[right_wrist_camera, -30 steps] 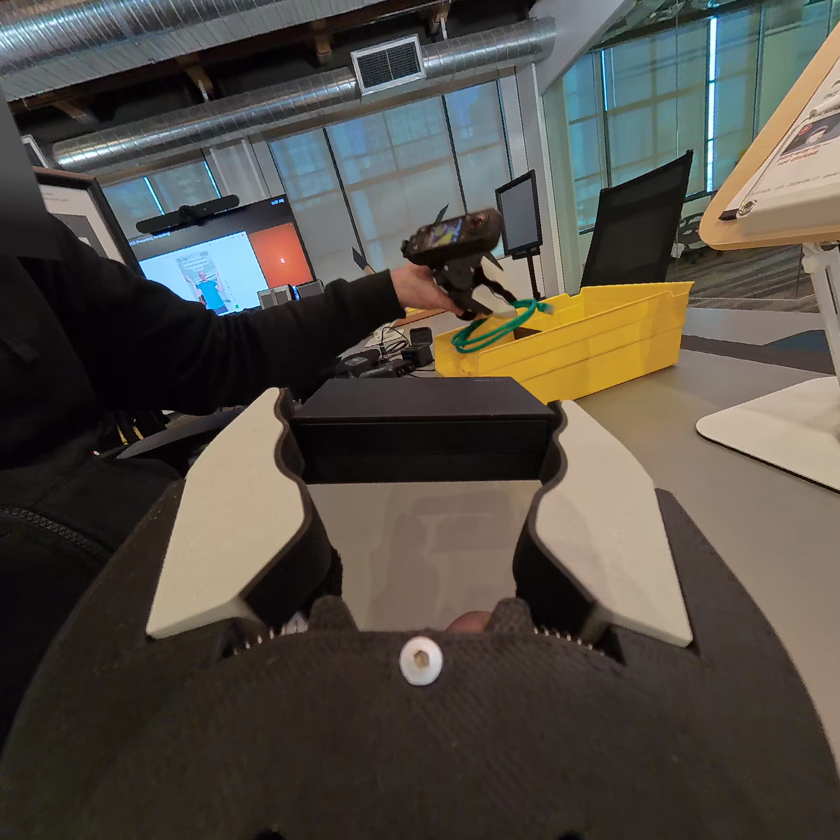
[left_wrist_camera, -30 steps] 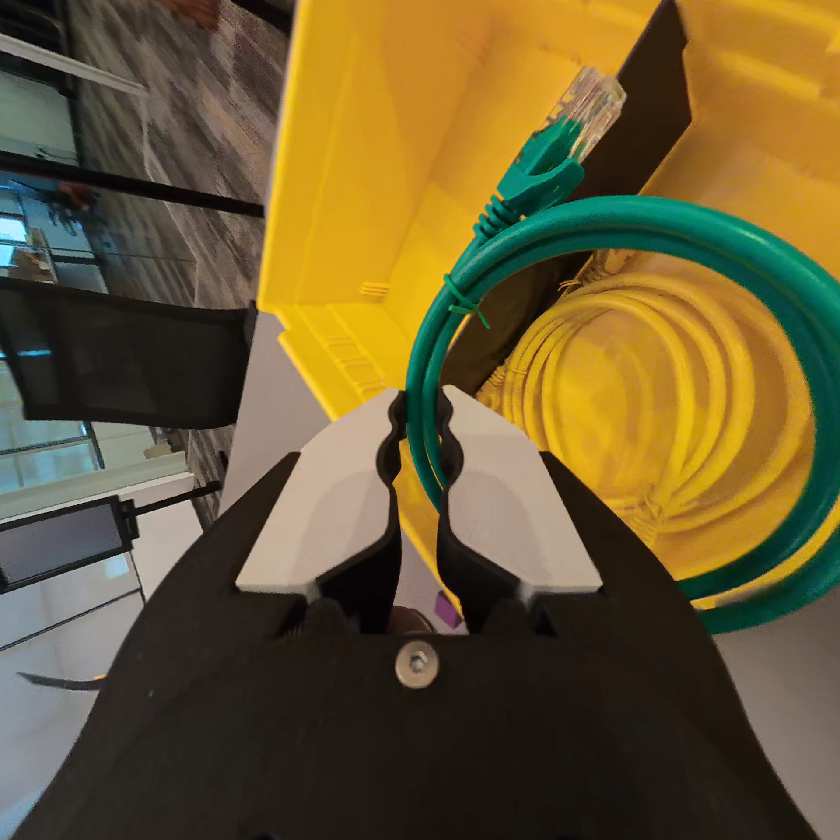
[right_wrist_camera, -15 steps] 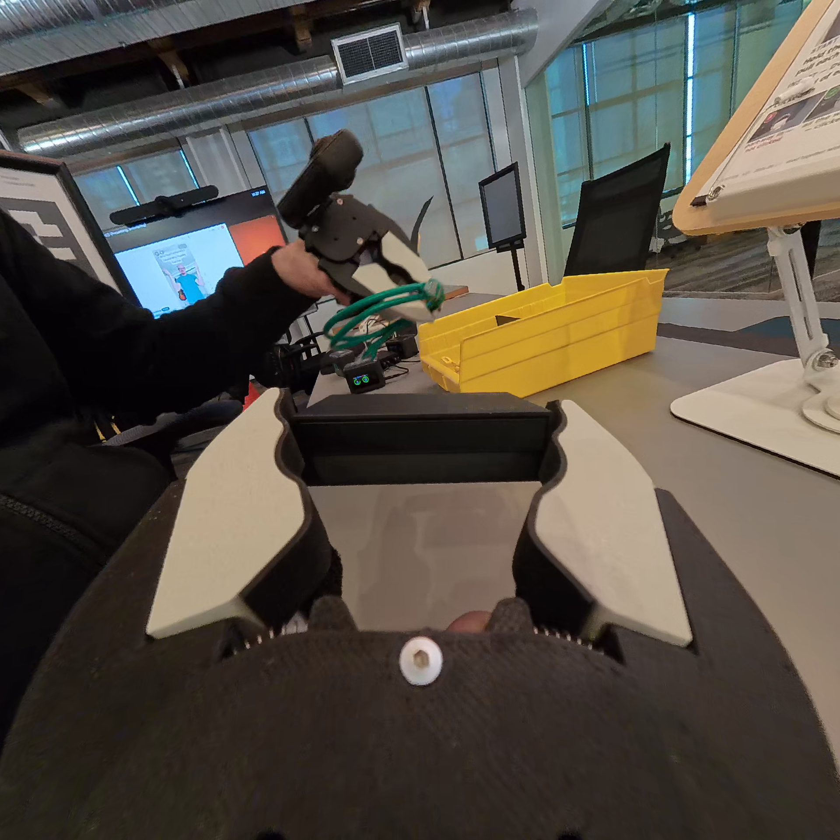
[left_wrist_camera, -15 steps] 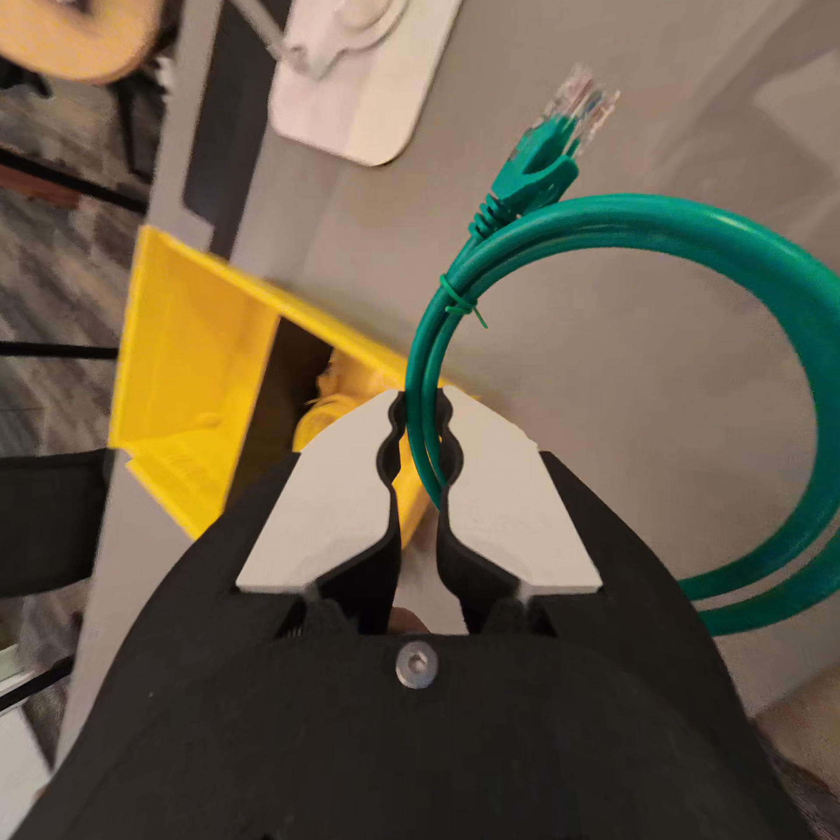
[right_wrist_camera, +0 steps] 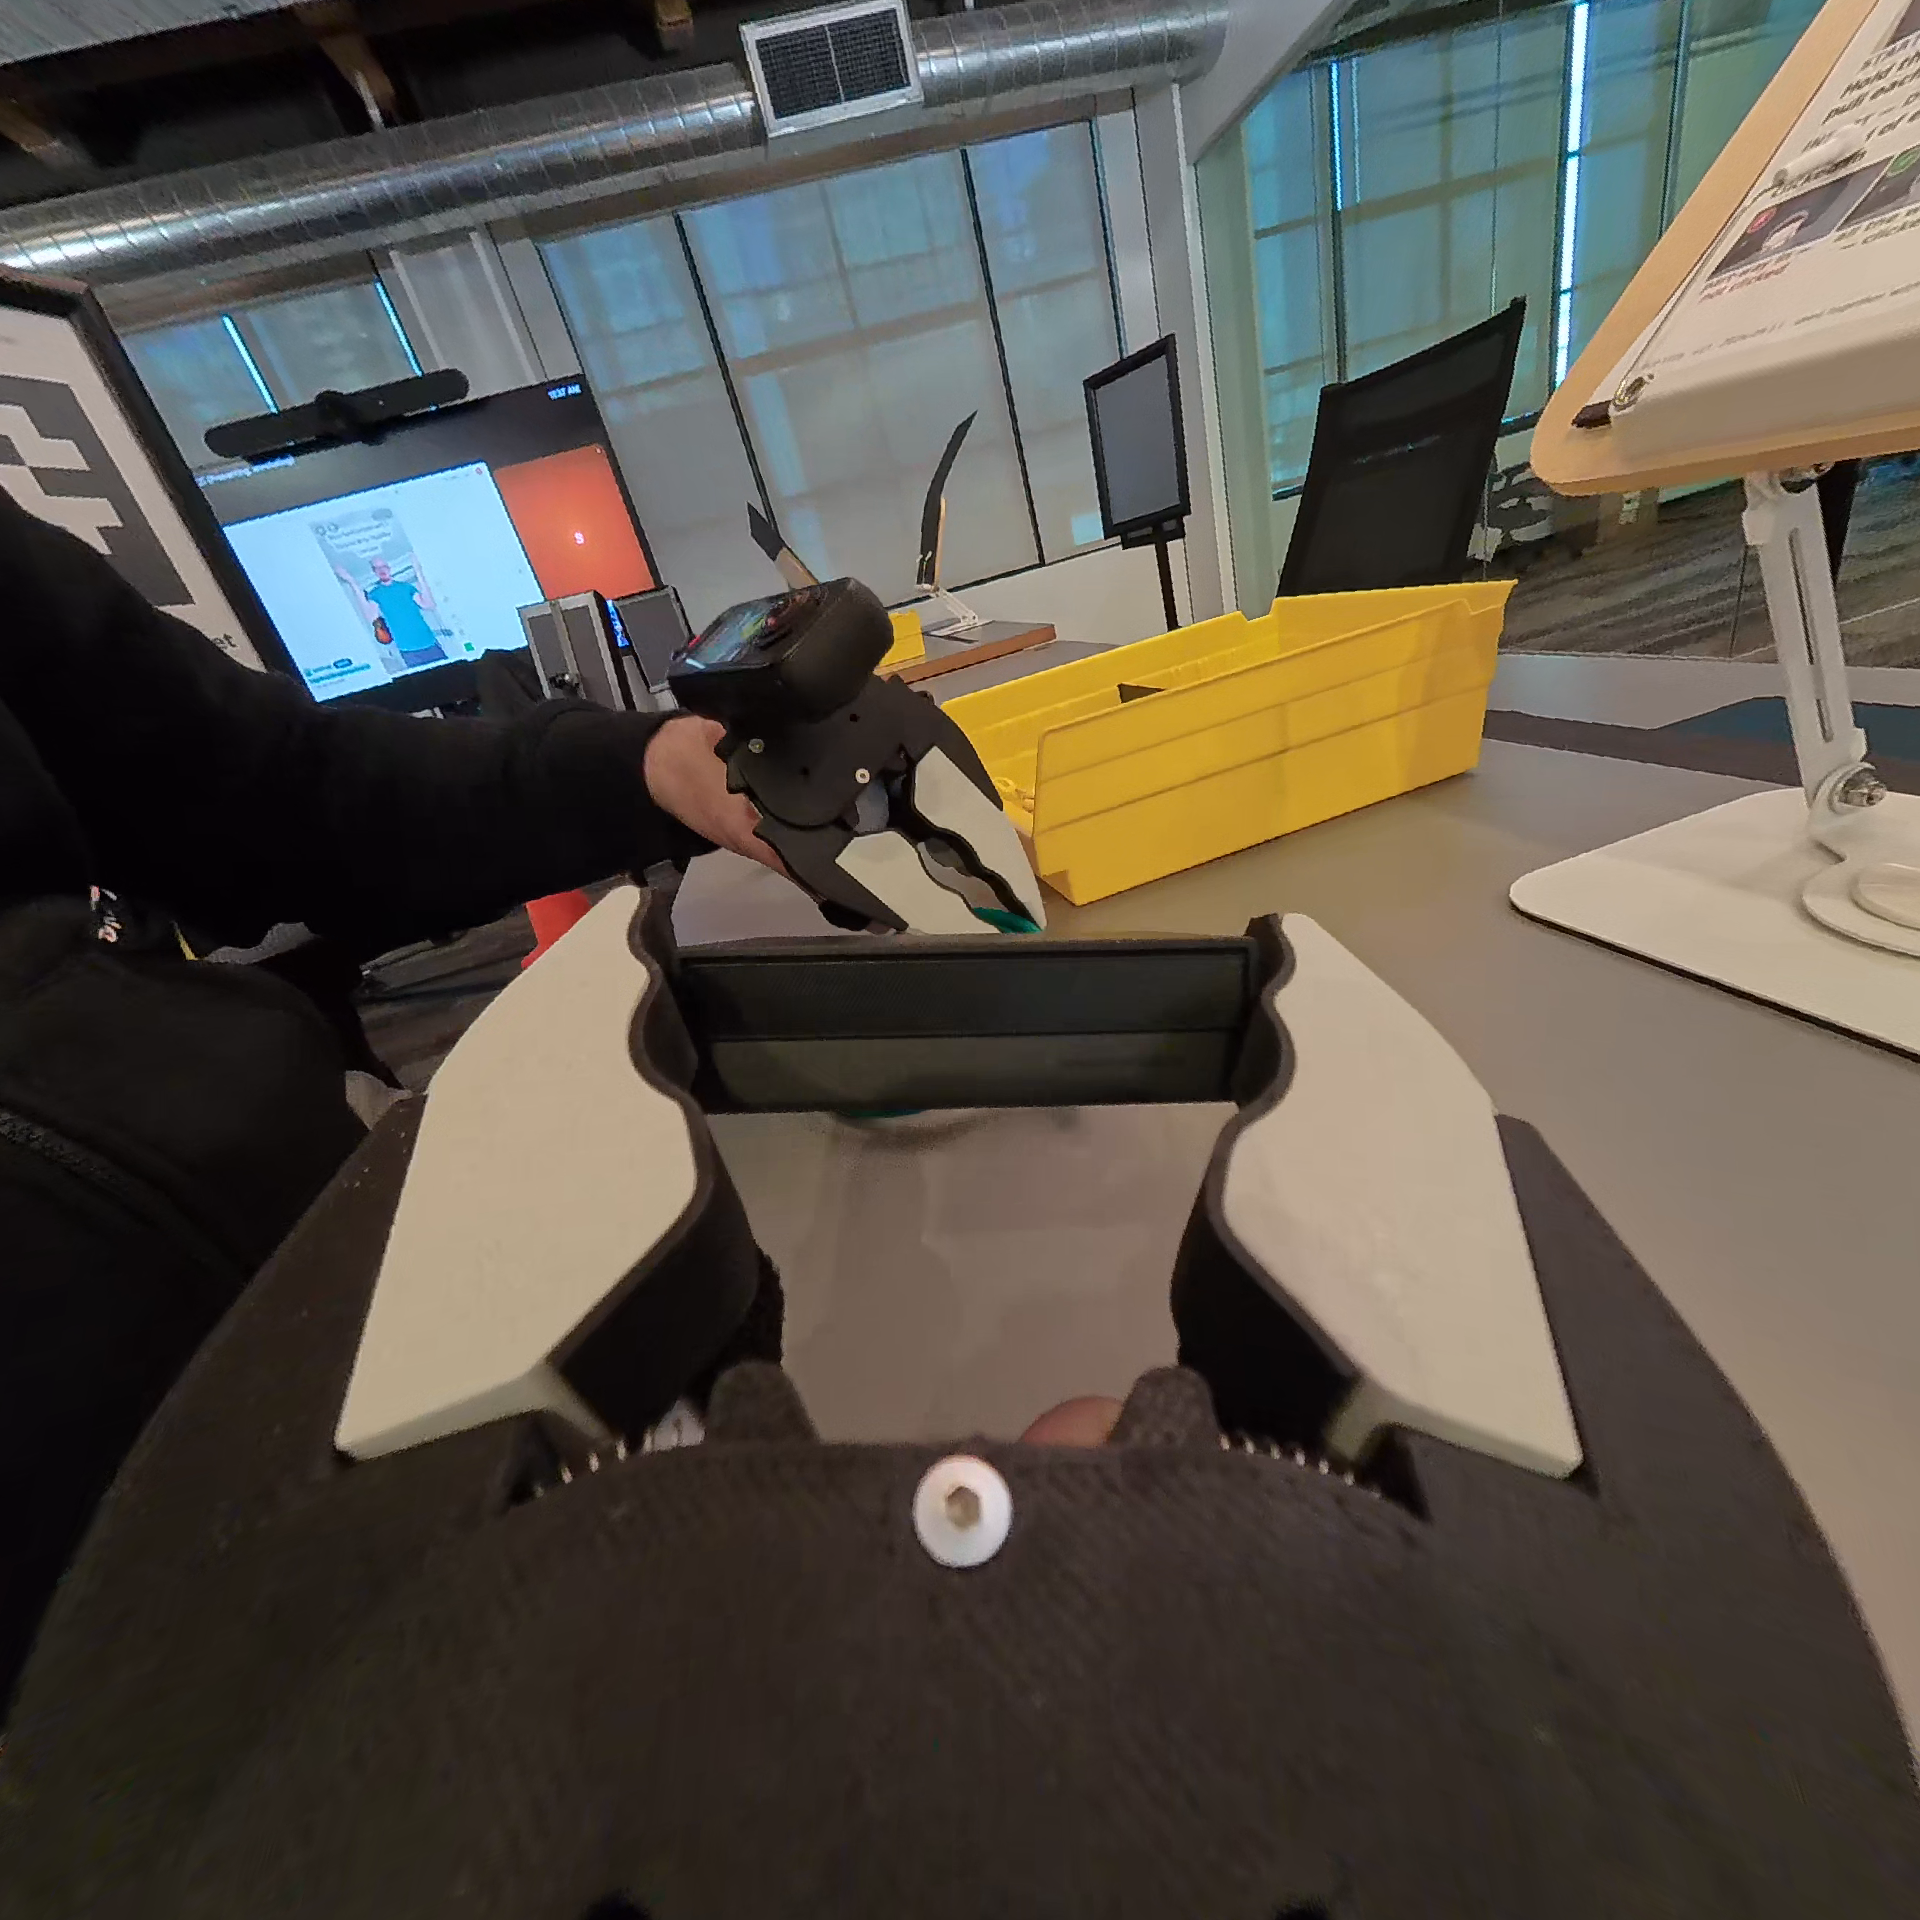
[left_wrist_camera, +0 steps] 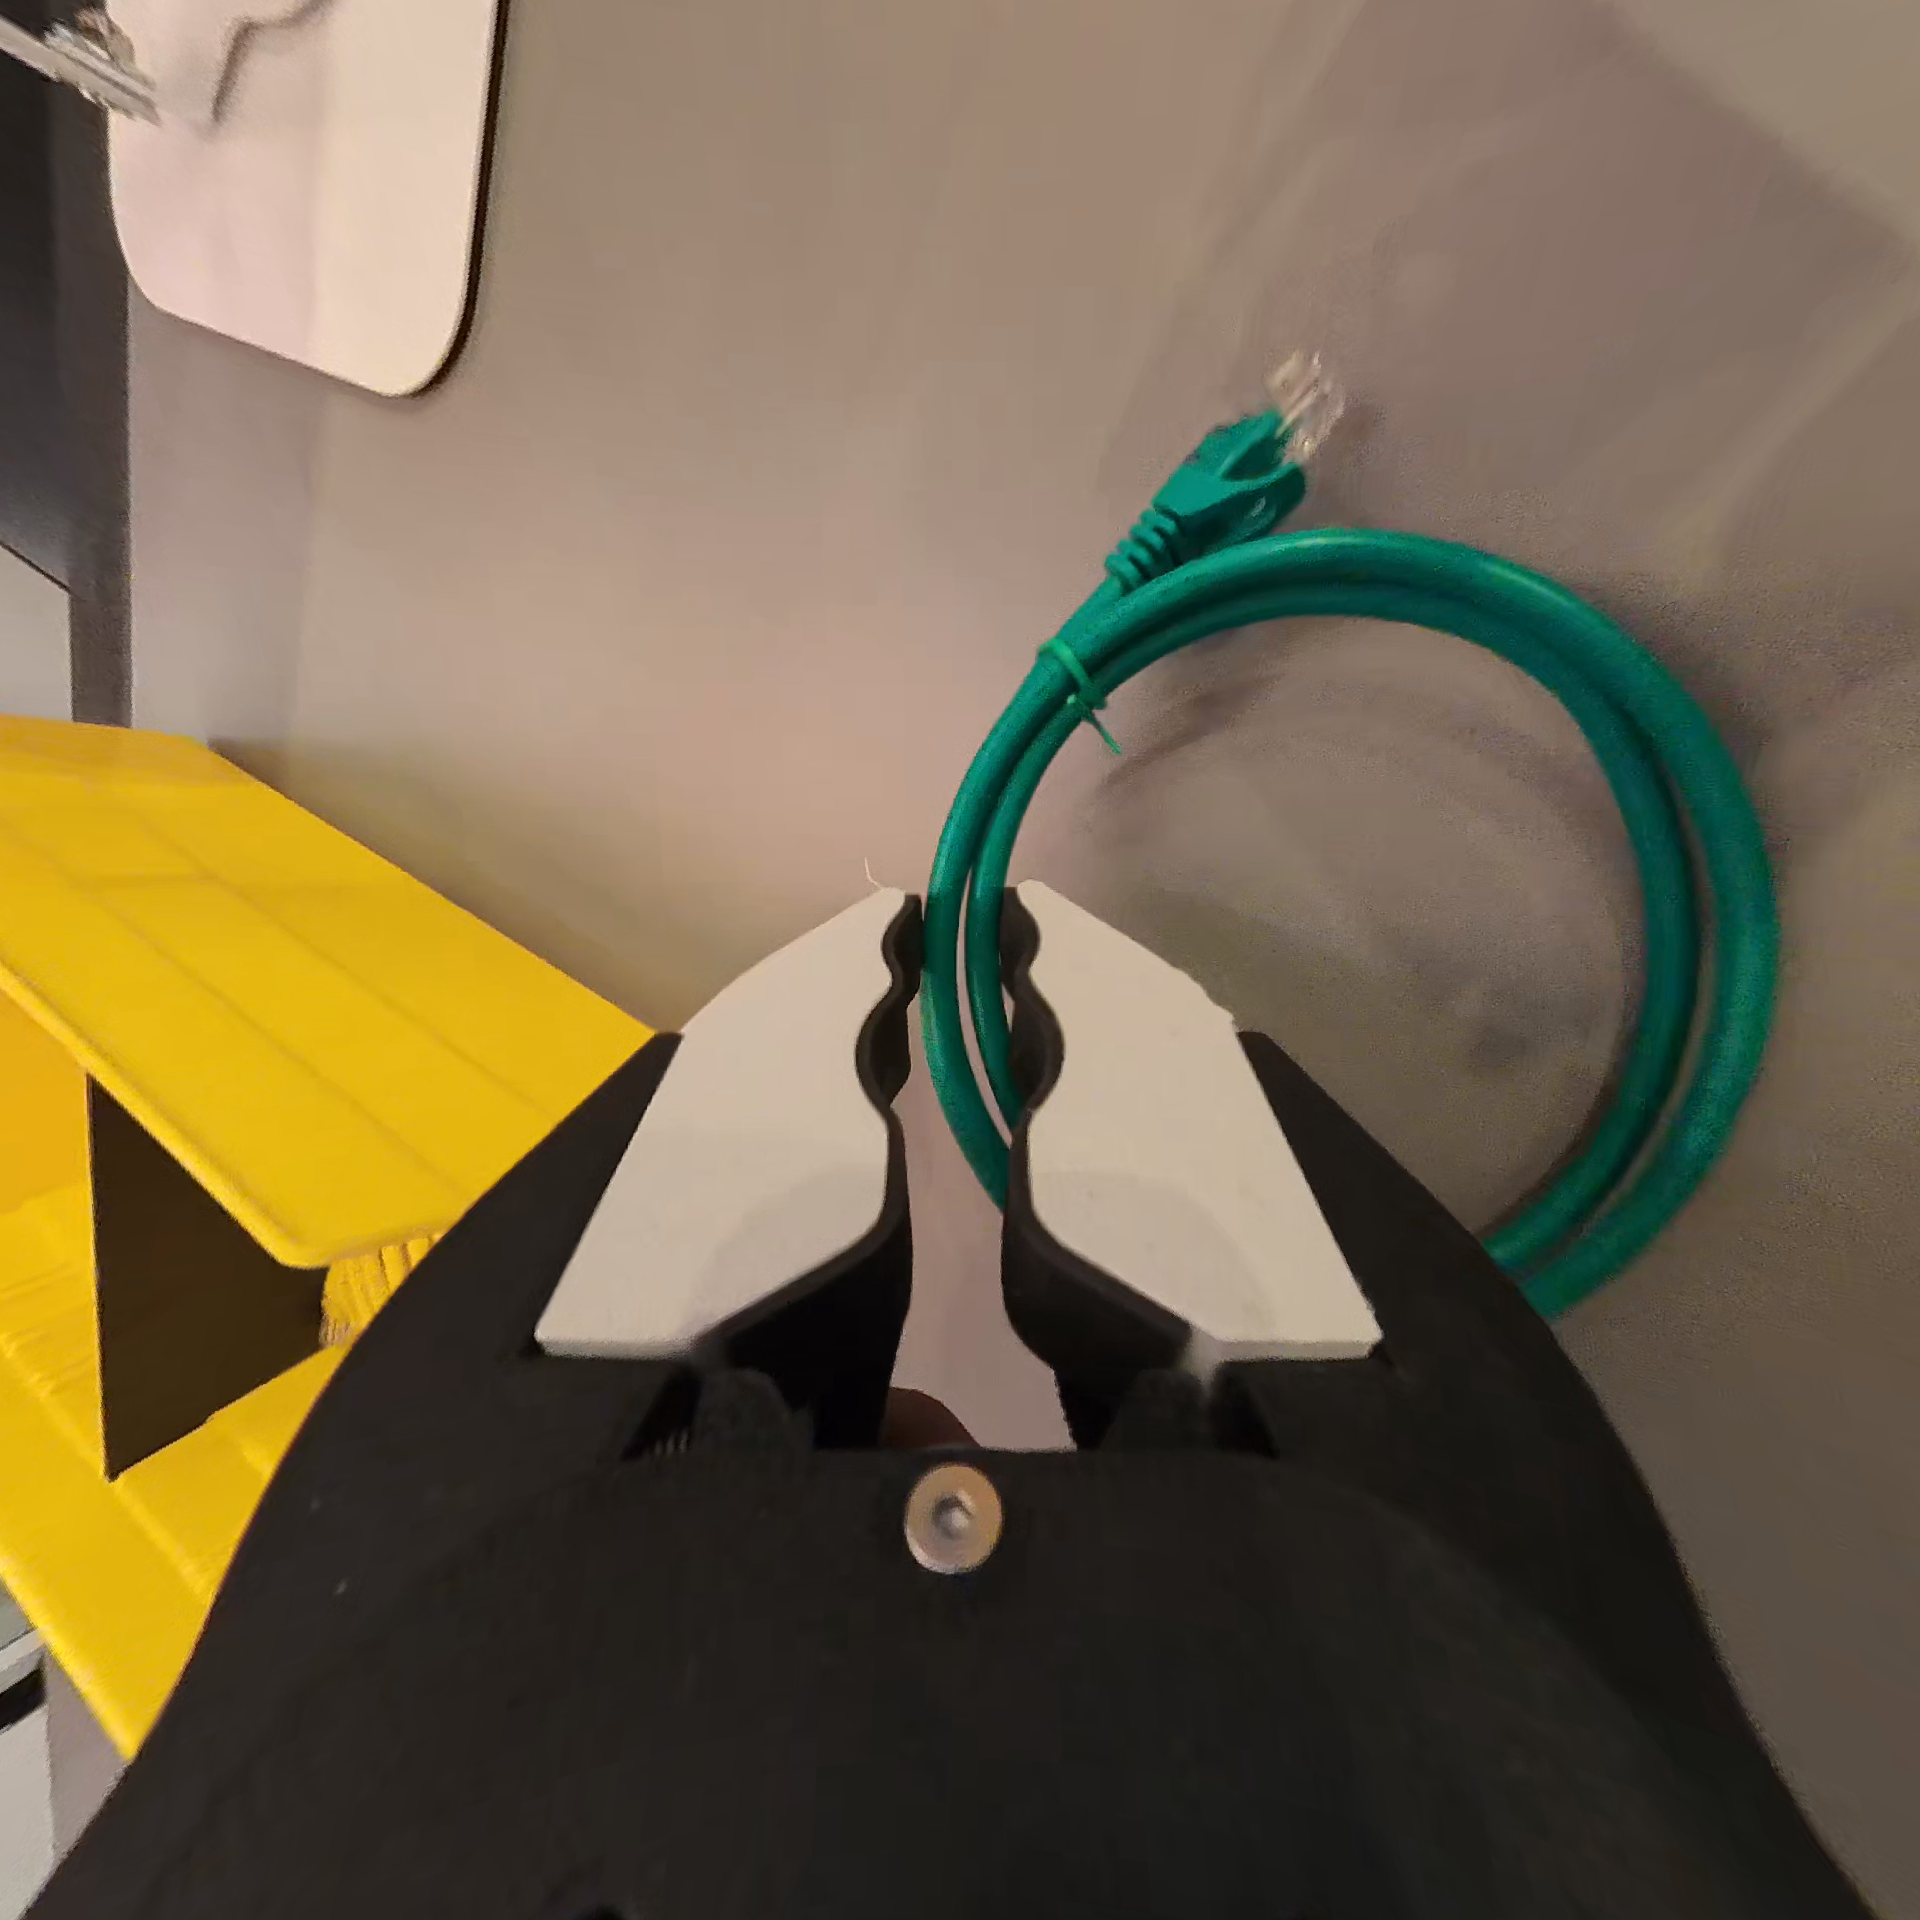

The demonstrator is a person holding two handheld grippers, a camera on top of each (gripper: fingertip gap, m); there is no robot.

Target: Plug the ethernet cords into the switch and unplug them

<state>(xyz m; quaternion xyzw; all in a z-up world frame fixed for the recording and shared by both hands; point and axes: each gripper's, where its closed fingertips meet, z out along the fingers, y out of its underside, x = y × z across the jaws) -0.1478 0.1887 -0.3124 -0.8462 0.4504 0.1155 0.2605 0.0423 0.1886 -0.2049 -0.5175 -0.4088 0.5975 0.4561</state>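
Grey table (right_wrist_camera: 1621, 1122) near. Far wall all tall windows (right_wrist_camera: 883, 364); silver ducts (right_wrist_camera: 520, 156) and vent (right_wrist_camera: 831, 57) overhead. Lit wall screen (right_wrist_camera: 416, 566) far left, black mesh chair (right_wrist_camera: 1392, 488) right, patterned carpet (right_wrist_camera: 1662, 582).

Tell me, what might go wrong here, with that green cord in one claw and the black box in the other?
1. The green cord is still tied in a coil by a small tie, so its plug may not reach the black switch easily.
2. The left claw pinches the coil's side, far from the plug, so aiming could be clumsy.
3. The right claw grips only the switch's ends; pushing could twist it.
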